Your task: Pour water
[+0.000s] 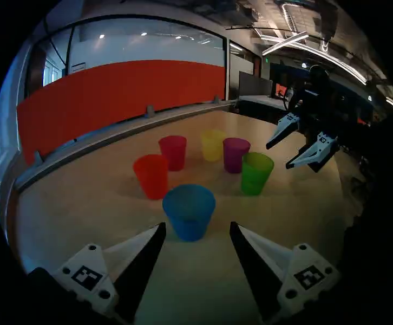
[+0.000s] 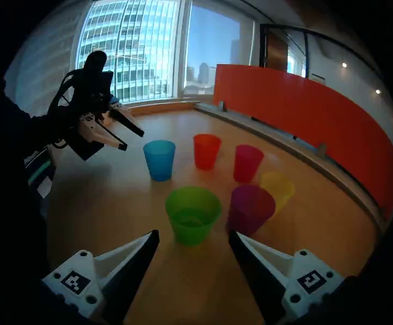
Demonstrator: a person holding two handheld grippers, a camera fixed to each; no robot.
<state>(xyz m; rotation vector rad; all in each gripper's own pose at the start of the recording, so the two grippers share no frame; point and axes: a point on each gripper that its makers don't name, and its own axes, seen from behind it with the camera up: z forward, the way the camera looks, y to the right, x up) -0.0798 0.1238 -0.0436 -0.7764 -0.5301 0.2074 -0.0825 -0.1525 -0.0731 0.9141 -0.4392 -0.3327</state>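
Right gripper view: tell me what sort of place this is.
Probably an office in a high-rise: large windows look out on city towers, an orange divider runs along the long wooden table, and strip lights run overhead.

A: Is the left gripper view dim?
B: Yes. Ceiling strip lights glare overhead, yet the tabletop looks murky.
A: And the right gripper view?
B: Brighter. Daylight pours through the windows, the green cup throws a soft shadow, and straight lines bow near the dark edges.
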